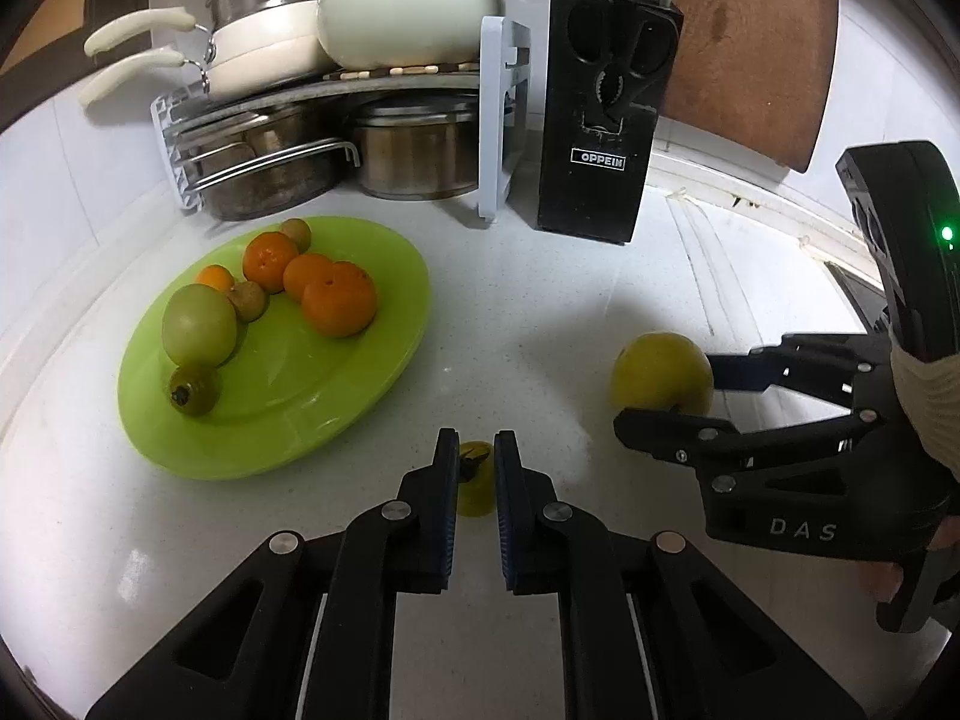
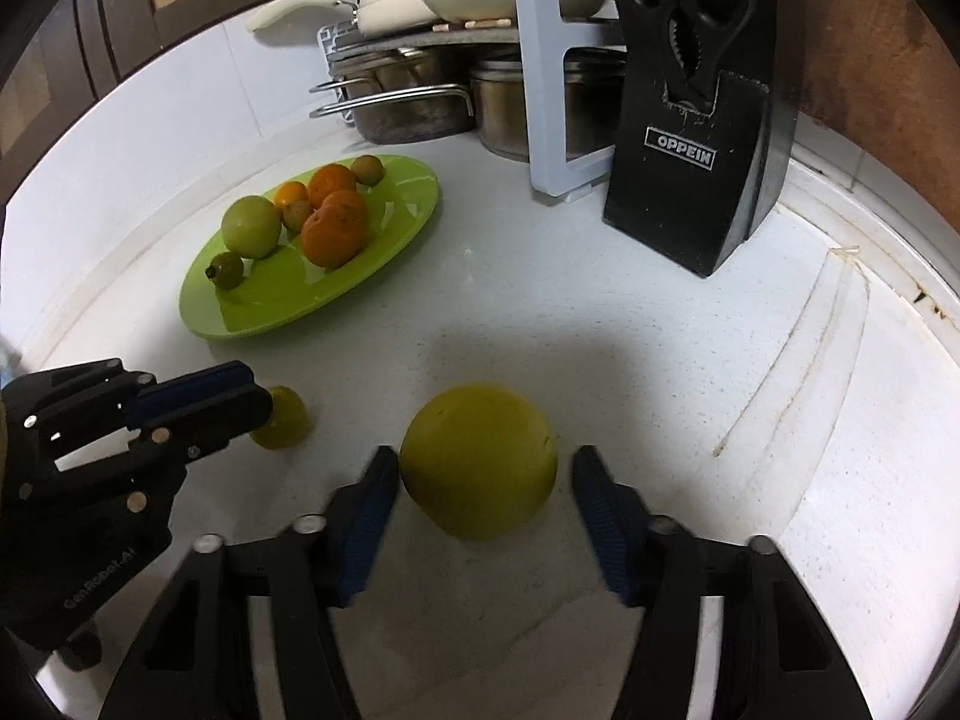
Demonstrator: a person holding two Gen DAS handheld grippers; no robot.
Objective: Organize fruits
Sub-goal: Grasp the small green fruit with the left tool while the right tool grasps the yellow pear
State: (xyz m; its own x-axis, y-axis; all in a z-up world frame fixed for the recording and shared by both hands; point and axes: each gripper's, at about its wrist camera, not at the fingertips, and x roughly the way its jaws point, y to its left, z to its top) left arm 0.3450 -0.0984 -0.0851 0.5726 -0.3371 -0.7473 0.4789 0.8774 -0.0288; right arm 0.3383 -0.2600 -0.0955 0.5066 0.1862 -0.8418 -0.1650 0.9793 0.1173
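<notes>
Left wrist view: left gripper (image 1: 477, 456) low over the white counter (image 1: 540, 312), fingers pinching a small yellow-green fruit (image 1: 476, 483) w/ dark stem end up; fruit sits just near of the green plate (image 1: 372, 360). Plate is far-left, holding mandarins (image 1: 339, 299), a green apple (image 1: 199, 324), a small dark-green fruit (image 1: 193, 390) at its near-left, plus a few small brownish ones. To the right, right gripper (image 1: 666, 399) reaches in from the right, fingers spread either side of a big yellow fruit (image 1: 660, 372) on the counter. Far side: pot rack (image 1: 336, 132) and black knife block (image 1: 600, 132) marked OPPEIN.

Right wrist view: right gripper (image 2: 486, 468) fingers wide apart, big yellow fruit (image 2: 478, 459) between them; left pad about touching it, right pad a clear gap off. Fruit rests on counter (image 2: 660, 330), near-centre. At left, left gripper (image 2: 258, 405) closed on the small yellow-green fruit (image 2: 285, 417). Plate (image 2: 384, 240) w/ fruit far-left, well apart from both.
</notes>
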